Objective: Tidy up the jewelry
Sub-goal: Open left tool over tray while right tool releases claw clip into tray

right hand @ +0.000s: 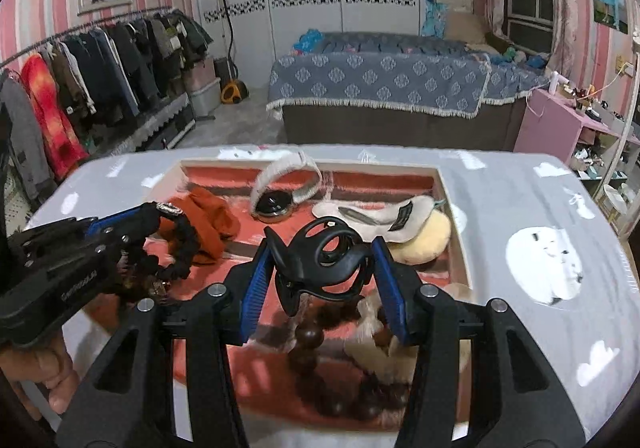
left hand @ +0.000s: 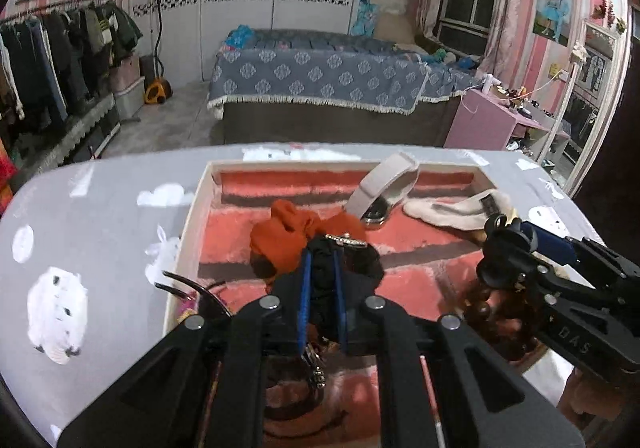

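A white tray (left hand: 188,232) lined with red plush (right hand: 256,276) sits on the table. My left gripper (left hand: 320,272) is shut on a black scrunchie (left hand: 360,260) with a rhinestone bar, just in front of an orange scrunchie (left hand: 288,232). My right gripper (right hand: 320,260) is shut on a black hair claw clip (right hand: 320,260) and holds it over the tray above a string of dark wooden beads (right hand: 308,340). The right gripper also shows in the left wrist view (left hand: 504,240), and the left gripper in the right wrist view (right hand: 156,216).
In the tray lie a watch with a white band (left hand: 380,192), a white fluffy clip (left hand: 452,208) and a yellow puff (right hand: 424,240). A black hairband (left hand: 192,288) lies at the tray's left edge. The table (left hand: 100,228) has a grey patterned cloth.
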